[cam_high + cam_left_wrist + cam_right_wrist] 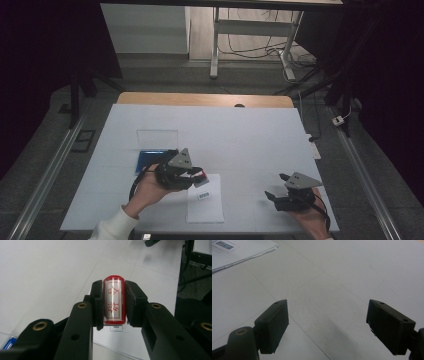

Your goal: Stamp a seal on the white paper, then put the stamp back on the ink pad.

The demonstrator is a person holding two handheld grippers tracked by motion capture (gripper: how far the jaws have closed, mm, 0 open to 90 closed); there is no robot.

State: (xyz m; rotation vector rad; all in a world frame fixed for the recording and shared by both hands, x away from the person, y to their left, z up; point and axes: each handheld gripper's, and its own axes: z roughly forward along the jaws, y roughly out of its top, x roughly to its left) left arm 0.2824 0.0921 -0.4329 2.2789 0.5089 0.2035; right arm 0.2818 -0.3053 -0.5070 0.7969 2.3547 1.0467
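Note:
A red stamp with a clear face and red characters is clamped upright between the two black jaws of my left gripper. From above, that left gripper hovers over the left top corner of a stack of white paper sheets, with a bit of the red stamp showing at its tip. My right gripper rests low over the table at the front right, jaws open with nothing between them; the right gripper view shows its pads wide apart above bare white tabletop.
A blue tray with a clear lid standing behind it lies just behind the left gripper. The paper stack carries a small printed label. A blue pen tip lies on the white table cover.

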